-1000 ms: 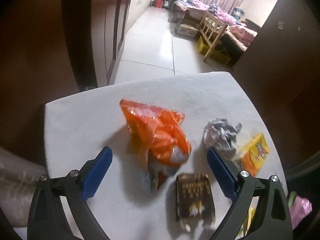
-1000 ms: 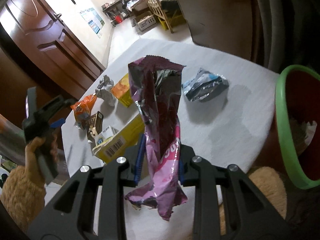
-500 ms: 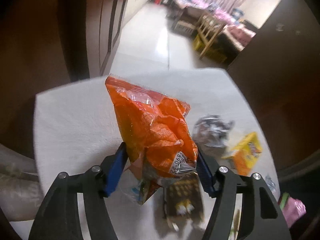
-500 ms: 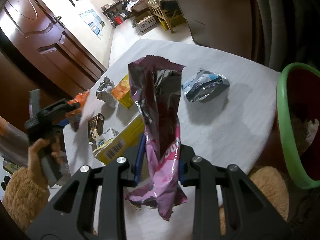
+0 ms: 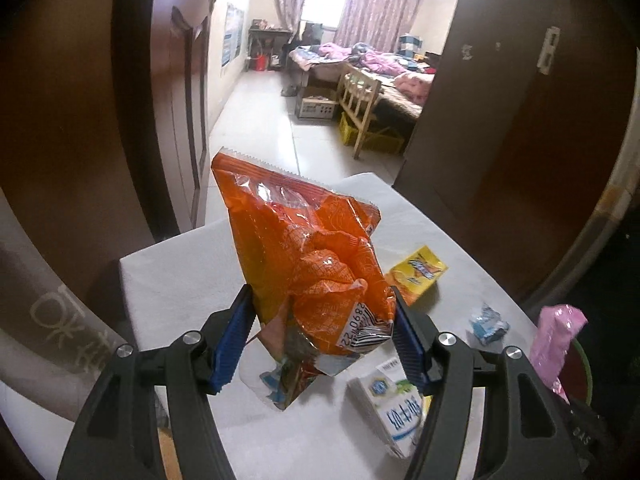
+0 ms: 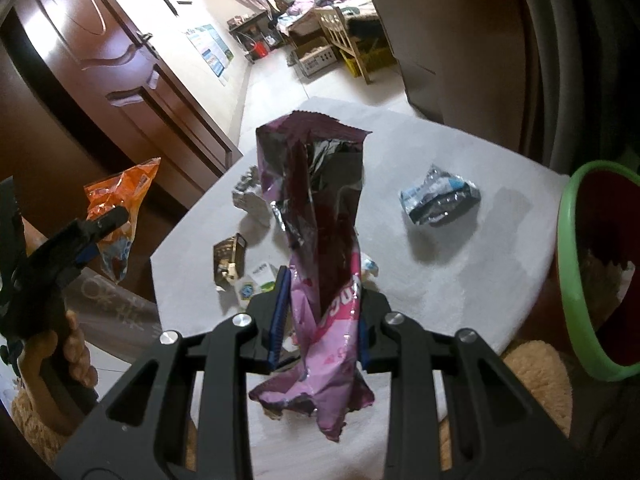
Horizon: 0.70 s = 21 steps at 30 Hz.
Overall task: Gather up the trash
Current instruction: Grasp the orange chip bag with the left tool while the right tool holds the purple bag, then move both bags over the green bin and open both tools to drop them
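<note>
Both grippers held a wrapper clear of the table, with the bin at the table's right edge as the likely drop.

Nearest, the right gripper (image 6: 320,312) had its fingers (image 6: 279,312) narrowed on the pink-purple bag (image 6: 320,240), gripped low so the tall top stood free; the left gripper (image 5: 322,336) pinched the orange bag (image 5: 308,256) near its barcode end, off to the table's left side. On the table (image 6: 460,272) lay a white carton (image 5: 394,408), a dark packet (image 6: 229,258), a yellow box (image 5: 418,274), a silver ball (image 6: 250,196) and a blue-silver wrapper (image 6: 440,200). To do this well, I judged each bag should be carried fully over the green-rimmed bin (image 6: 568,256) before release, 1 gripper at a time, so the floppy tops did not catch the rim.
</note>
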{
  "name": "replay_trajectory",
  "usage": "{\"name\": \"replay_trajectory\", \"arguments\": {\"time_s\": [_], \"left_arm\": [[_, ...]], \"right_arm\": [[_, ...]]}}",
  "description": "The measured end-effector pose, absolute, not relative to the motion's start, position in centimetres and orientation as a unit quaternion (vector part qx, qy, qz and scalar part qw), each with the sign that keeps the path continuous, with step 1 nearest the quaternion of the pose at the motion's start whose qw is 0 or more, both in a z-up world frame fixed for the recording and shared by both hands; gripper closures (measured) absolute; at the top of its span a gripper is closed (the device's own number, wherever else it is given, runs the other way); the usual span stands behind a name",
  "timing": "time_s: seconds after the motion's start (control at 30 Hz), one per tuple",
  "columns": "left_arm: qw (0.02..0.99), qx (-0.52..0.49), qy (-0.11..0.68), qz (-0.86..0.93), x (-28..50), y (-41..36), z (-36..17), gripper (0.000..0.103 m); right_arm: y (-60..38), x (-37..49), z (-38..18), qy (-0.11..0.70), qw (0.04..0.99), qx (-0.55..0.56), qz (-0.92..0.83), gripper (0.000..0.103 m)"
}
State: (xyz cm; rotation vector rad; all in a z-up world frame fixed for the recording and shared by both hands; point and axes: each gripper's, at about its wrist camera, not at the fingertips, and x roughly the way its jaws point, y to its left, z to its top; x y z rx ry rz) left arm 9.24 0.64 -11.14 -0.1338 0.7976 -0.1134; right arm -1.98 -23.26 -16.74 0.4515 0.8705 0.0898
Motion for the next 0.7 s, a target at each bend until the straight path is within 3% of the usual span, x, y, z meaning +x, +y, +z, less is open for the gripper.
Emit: {"name": "replay_trajectory", "arguments": {"time_s": [0.7], "left_arm": [[0.929,-0.054,0.358,-0.071,6.4,-0.3,-9.0,0.04]], "right_arm": [[-23.4,-3.0,-14.8,0.404,0.889,0.21,0.046,0.075]]}}
